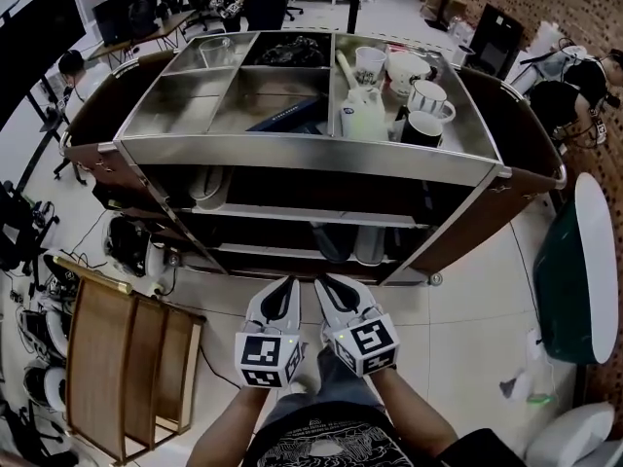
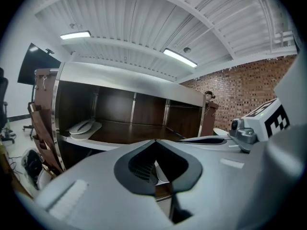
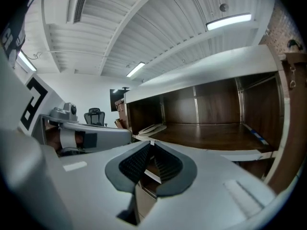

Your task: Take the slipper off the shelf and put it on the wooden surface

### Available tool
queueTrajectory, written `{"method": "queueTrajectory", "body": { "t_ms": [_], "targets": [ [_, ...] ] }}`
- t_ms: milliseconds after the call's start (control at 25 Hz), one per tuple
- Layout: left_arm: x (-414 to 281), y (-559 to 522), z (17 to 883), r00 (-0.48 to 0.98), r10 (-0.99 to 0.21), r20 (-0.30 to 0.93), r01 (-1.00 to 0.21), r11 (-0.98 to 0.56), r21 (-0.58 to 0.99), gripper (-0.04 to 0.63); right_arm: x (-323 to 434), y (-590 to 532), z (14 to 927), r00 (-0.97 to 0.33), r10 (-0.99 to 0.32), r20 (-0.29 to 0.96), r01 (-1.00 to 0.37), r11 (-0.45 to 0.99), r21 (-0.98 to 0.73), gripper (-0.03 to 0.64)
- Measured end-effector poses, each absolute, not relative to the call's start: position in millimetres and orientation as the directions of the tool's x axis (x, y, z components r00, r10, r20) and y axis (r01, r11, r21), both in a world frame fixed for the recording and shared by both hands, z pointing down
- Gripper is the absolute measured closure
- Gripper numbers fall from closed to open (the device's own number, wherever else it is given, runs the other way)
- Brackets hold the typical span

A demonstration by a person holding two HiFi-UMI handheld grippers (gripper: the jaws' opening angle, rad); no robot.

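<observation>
Slipper [image 2: 82, 127] flat, pale (dark wooden shelf [image 2: 129, 131]).

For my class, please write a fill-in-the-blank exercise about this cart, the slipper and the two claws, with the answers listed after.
1. In the left gripper view, the slipper lies at the ___ end of the shelf.
2. The left claw and the right claw are both ___ and hold nothing.
3. The mugs stand in the ___ compartment of the cart's top tray.
4. The slatted wooden surface rests on the ___.

Answers: left; shut; right; floor
</observation>
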State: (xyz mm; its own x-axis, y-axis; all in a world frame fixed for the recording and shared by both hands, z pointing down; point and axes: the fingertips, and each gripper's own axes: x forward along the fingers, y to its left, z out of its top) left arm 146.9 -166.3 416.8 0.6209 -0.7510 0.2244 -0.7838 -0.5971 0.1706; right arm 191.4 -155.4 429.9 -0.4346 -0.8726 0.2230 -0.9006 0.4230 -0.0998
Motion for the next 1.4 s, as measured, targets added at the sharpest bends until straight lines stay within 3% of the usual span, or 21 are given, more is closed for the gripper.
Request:
{"method": "queueTrajectory", "body": {
  "t_ms": [880, 1400],
  "targets": [
    [173.8, -256.2, 549.3, 0.611, -0.744, 0.270, -0.791, -0.567, 0.229, 0.591, 250.6, -277.4, 598.2, -0.323, -0.895, 0.309, -0.946, 0.320, -0.062, 0.565],
    [166.3, -278.9, 599.8, 0.589, -0.760, 0.274, -0.807, -0.537, 0.244, 0.591, 271.2, -340.8, 723.8, -0.277, -0.849, 0.450, -0.948, 0.318, 0.016, 0.531]
  ]
}}
